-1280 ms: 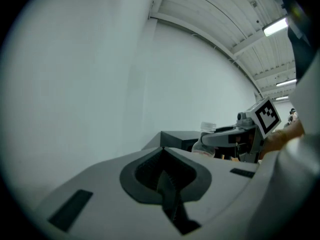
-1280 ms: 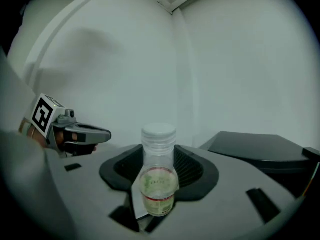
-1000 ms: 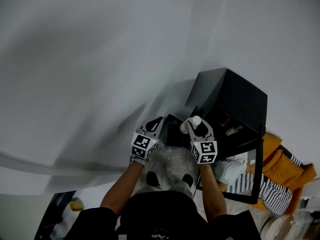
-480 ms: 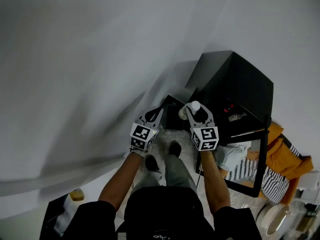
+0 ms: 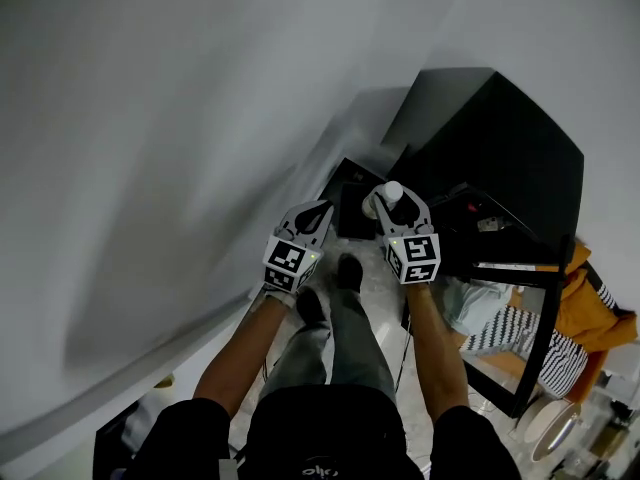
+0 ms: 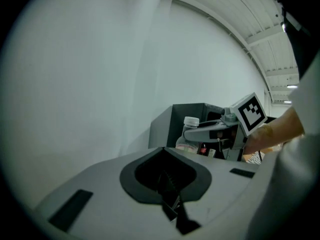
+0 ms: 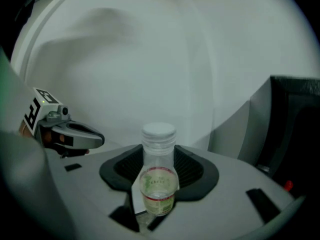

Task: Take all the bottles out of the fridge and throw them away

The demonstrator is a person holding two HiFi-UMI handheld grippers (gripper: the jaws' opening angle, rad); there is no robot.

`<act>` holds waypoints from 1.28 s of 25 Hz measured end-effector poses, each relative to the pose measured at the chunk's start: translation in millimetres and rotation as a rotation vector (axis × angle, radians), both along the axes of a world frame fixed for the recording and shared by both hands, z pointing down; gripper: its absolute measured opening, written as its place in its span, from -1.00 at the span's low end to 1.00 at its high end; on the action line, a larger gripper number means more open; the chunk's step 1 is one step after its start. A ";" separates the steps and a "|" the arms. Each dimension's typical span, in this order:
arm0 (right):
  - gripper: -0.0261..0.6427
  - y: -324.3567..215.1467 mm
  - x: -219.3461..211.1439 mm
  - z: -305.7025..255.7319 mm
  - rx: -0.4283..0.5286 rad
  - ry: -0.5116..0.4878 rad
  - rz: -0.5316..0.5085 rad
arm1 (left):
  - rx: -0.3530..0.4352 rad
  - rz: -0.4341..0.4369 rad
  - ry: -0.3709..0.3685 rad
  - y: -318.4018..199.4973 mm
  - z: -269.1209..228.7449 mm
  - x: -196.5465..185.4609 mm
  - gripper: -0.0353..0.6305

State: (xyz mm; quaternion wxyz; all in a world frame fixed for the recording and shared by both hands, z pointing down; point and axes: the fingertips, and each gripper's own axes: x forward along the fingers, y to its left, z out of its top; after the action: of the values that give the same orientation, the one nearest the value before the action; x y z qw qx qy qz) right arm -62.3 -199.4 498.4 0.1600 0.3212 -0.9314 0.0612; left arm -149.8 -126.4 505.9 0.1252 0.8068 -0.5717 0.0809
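The right gripper [image 5: 389,204] pinched the bottle [image 7: 158,178] upright, directly above the dark bin [image 5: 353,220]. The left gripper [image 6: 172,206], jaws pressed together, hung empty beside the bin.

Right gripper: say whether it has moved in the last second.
Yes. In the head view the right gripper, with the bottle in its fingers, has sunk farther below the black fridge's top edge.

Nothing reads clearly. The bottle [image 7: 159,151] has a label [image 7: 159,183] with green print over a red band, too blurred to read. The marker cubes [image 5: 291,263] [image 5: 414,258] show black-and-white square codes only. White shirt print [image 5: 320,471] is cut off.
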 end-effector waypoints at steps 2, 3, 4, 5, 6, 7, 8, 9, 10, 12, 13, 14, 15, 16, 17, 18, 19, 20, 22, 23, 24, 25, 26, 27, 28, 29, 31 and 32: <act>-0.34 -9.0 -1.1 28.2 -0.020 0.005 0.000 | -0.017 0.005 0.000 -8.8 21.4 0.9 -0.88; -0.34 -11.9 -1.8 43.0 -0.032 0.008 0.001 | -0.029 0.007 0.002 -11.8 33.0 1.4 -0.88; -0.34 -14.5 -2.4 57.8 -0.044 0.012 0.002 | -0.041 0.010 0.005 -14.5 44.7 1.8 -0.88; -0.34 -16.6 -2.7 72.2 -0.055 0.016 0.003 | -0.052 0.012 0.007 -16.8 56.2 2.3 -0.88; -0.34 -18.1 -2.9 86.0 -0.066 0.020 0.004 | -0.061 0.014 0.010 -18.4 67.4 3.1 -0.88; -0.34 -19.1 -2.6 99.5 -0.077 0.024 0.006 | -0.070 0.016 0.013 -19.3 78.5 4.2 -0.88; -0.34 -19.9 -2.2 112.9 -0.088 0.028 0.009 | -0.079 0.018 0.015 -19.8 89.6 5.2 -0.88; -0.34 -21.2 -2.1 125.8 -0.098 0.030 0.013 | -0.089 0.021 0.017 -20.2 100.6 5.8 -0.88; -0.34 -22.5 -2.5 138.0 -0.107 0.030 0.019 | -0.099 0.025 0.019 -20.6 111.4 5.8 -0.88; -0.34 -23.5 -3.3 161.5 -0.124 0.031 0.029 | -0.118 0.030 0.024 -19.8 132.4 5.8 -0.88; -0.34 -22.9 -3.5 172.9 -0.133 0.033 0.034 | -0.126 0.033 0.027 -18.8 142.4 6.0 -0.88; -0.34 -21.7 -3.6 184.0 -0.141 0.036 0.037 | -0.134 0.036 0.029 -17.7 151.8 6.4 -0.88; -0.34 -20.2 -3.7 194.8 -0.150 0.040 0.040 | -0.141 0.039 0.031 -16.4 160.8 6.7 -0.88; -0.34 -18.4 -3.7 205.4 -0.158 0.043 0.043 | -0.148 0.041 0.033 -15.0 169.5 7.0 -0.88; -0.34 -16.7 -3.5 215.8 -0.166 0.044 0.045 | -0.155 0.043 0.035 -13.6 177.9 7.3 -0.88; -0.34 -15.5 -2.9 226.2 -0.174 0.045 0.047 | -0.161 0.044 0.037 -12.5 186.1 7.5 -0.88; -0.34 -15.2 -2.1 236.5 -0.181 0.047 0.050 | -0.164 0.044 0.039 -12.1 193.7 7.4 -0.88; -0.34 -15.6 -1.4 246.7 -0.186 0.052 0.053 | -0.167 0.044 0.040 -12.0 200.8 6.7 -0.88; -0.34 -16.1 -0.7 267.2 -0.197 0.062 0.058 | -0.174 0.044 0.040 -11.3 213.7 5.0 -0.88; -0.34 -16.5 -0.4 278.1 -0.204 0.065 0.061 | -0.180 0.046 0.041 -10.6 220.4 4.4 -0.88; -0.34 -17.4 -0.1 289.5 -0.210 0.068 0.066 | -0.186 0.049 0.040 -10.1 228.3 3.9 -0.88; -0.34 -18.2 0.4 301.4 -0.217 0.072 0.072 | -0.190 0.052 0.041 -9.9 236.7 3.8 -0.88; -0.34 -18.4 0.9 313.9 -0.226 0.078 0.077 | -0.196 0.055 0.044 -9.2 244.8 3.9 -0.88; -0.34 -18.4 1.2 326.4 -0.236 0.084 0.080 | -0.203 0.056 0.048 -8.3 252.3 4.0 -0.88; -0.34 -19.0 1.2 338.4 -0.246 0.089 0.084 | -0.211 0.057 0.051 -8.2 258.6 3.8 -0.88; -0.34 -20.8 1.0 349.2 -0.254 0.094 0.090 | -0.216 0.059 0.052 -9.0 263.9 3.4 -0.88; -0.34 -25.2 -0.2 368.6 -0.260 0.099 0.101 | -0.219 0.064 0.050 -11.2 275.0 1.6 -0.88; -0.34 -26.0 -1.0 378.1 -0.263 0.102 0.103 | -0.223 0.066 0.051 -11.1 281.9 0.9 -0.88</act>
State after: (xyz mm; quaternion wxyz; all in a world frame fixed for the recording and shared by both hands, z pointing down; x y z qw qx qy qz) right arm -63.3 -225.4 876.6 0.2445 0.3474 -0.8883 0.1745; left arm -148.8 -137.5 787.8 0.2261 0.8081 -0.5288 0.1274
